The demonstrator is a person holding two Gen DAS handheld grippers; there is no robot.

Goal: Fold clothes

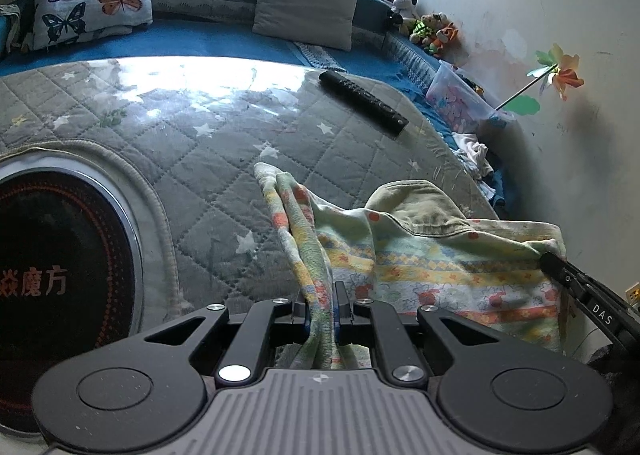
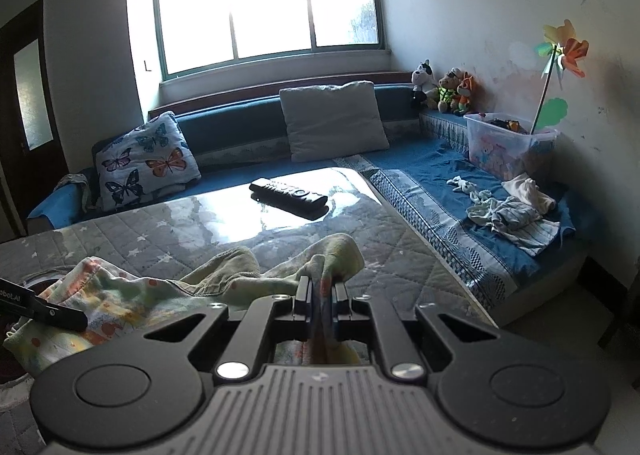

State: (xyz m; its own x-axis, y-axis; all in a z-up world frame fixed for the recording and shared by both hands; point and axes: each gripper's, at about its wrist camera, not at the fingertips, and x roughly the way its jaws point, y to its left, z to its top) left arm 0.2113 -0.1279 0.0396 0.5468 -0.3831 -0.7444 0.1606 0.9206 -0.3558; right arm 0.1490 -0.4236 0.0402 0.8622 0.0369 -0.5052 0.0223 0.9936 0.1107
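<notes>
Fabric is bunched between both tools: one small patterned garment (image 1: pixel 440 255), pastel with orange and yellow bands, lies on the quilted grey table cover (image 1: pixel 200 159), and each of the two grippers has a fold of it. The left gripper (image 1: pixel 322 305) has its fingers pressed in on a twisted rope of the cloth that runs up from between them. The right gripper (image 2: pixel 322 297) is likewise clamped on a gathered edge of the same garment (image 2: pixel 160 291), with a pale lump of it rising just past the fingertips.

One black remote control (image 2: pixel 288 193) rests further out on the table, well apart from the garment. On the blue sofa (image 2: pixel 248 123) there are two cushions, one with butterflies (image 2: pixel 148 163) and one plain grey (image 2: pixel 332 119). Three plush toys (image 2: pixel 444 89) sit in the corner, beside one clear plastic bin (image 2: pixel 504 147) holding one pinwheel (image 2: pixel 564 51).

Only the left wrist view shows the round black cooktop (image 1: pixel 60 267) with red characters, set into the table. Only the right wrist view shows the window (image 2: pixel 264 3), a dark door (image 2: pixel 28 95), and a loose heap of small pale clothes (image 2: pixel 512 211) on the sofa seat.
</notes>
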